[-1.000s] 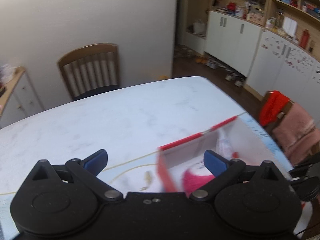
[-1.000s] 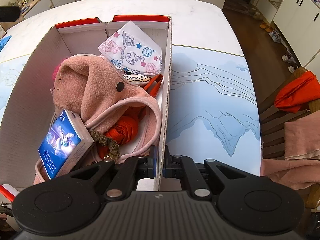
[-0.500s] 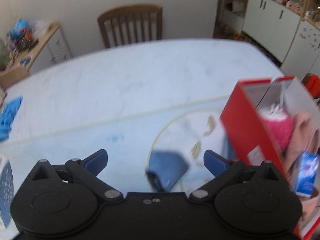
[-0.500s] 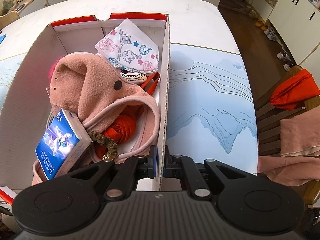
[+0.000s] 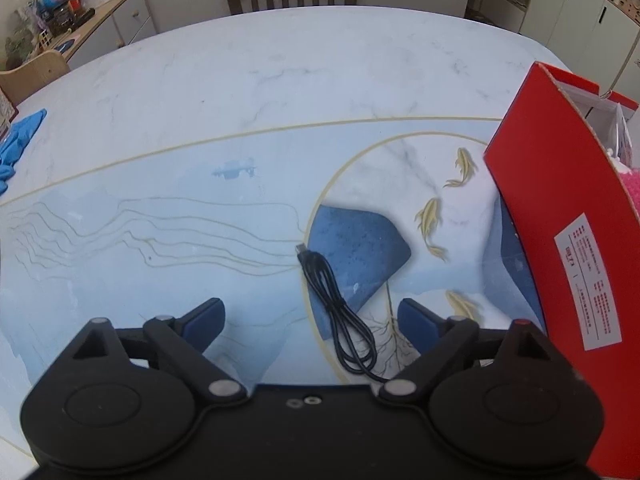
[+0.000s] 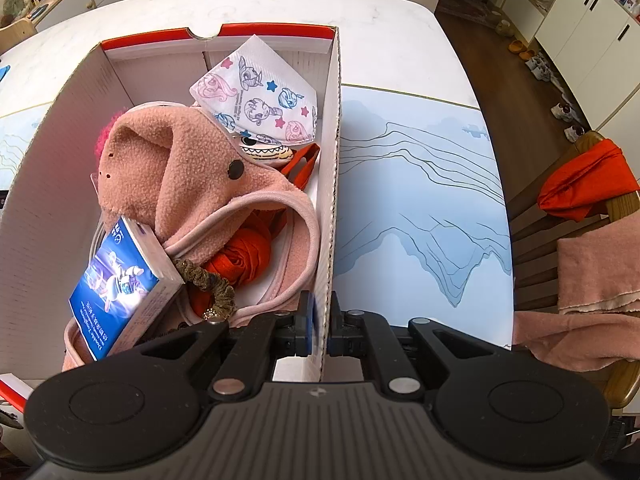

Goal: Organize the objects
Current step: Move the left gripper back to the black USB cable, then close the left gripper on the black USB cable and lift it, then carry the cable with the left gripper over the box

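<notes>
Black cable (image 5: pixel 340 312) between wide left tool (image 5: pixel 310 320) fingers

Left gripper (image 5: pixel 310 318) over the table (image 5: pixel 280 92), jaws wide and just closing slightly, nothing pressed. Black cable (image 5: pixel 340 308) between the fingers. Red box (image 5: pixel 560 216) at three o'clock.

Corrugated cardboard box (image 6: pixel 334 184), fuzzy fleece hat (image 6: pixel 176 176), glossy marble-look table (image 5: pixel 280 80), rubbery black cable (image 5: pixel 340 312).
</notes>
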Motion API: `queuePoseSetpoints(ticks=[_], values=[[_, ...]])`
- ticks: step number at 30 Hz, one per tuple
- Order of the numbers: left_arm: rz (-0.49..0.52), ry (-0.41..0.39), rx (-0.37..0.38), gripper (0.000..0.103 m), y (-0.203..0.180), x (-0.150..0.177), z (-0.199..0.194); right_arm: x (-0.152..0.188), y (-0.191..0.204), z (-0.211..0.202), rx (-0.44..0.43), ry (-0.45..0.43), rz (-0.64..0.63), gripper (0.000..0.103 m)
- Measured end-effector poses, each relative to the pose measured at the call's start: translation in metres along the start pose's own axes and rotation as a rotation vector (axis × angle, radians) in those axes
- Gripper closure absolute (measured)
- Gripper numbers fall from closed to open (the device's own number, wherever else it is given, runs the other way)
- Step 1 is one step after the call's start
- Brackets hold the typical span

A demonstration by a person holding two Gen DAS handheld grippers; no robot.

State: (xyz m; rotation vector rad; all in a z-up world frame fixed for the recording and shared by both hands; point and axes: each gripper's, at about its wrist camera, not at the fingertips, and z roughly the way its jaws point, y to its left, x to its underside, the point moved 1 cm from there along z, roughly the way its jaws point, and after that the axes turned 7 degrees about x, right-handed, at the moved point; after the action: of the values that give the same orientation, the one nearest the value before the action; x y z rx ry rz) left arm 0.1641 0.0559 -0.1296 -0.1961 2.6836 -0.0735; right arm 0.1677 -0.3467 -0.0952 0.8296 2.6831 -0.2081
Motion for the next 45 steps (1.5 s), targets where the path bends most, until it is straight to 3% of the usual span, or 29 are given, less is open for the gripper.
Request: queuePoseSetpoints(ticks=[14,16,18,19,24,32,45], values=[[-0.022,0.018,0.035,0.046,-0.006,0.002,0.009,0.000,0.000,0.000,0.000,-0.001,0.008,0.098],[-0.026,0.011,0.041,0.054,-0.007,0.001,0.008,0.000,0.000,0.000,0.000,-0.001,0.009,0.098],[-0.033,0.001,0.059,0.079,-0.007,0.000,0.007,0.000,0.001,0.000,-0.001,-0.001,0.010,0.098],[-0.043,0.001,0.070,0.084,-0.007,-0.001,0.007,0.001,0.000,0.000,-0.003,-0.001,0.010,0.098],[-0.048,-0.009,0.071,0.097,-0.009,0.001,0.005,0.002,-0.001,0.000,-0.008,-0.004,0.015,0.098],[-0.031,-0.048,0.130,0.100,-0.018,-0.005,-0.023,0.005,-0.002,0.001,-0.018,-0.005,0.021,0.098],[0.058,-0.205,0.291,0.100,-0.044,-0.017,-0.129,0.007,-0.005,-0.001,-0.040,-0.021,0.019,0.098]])
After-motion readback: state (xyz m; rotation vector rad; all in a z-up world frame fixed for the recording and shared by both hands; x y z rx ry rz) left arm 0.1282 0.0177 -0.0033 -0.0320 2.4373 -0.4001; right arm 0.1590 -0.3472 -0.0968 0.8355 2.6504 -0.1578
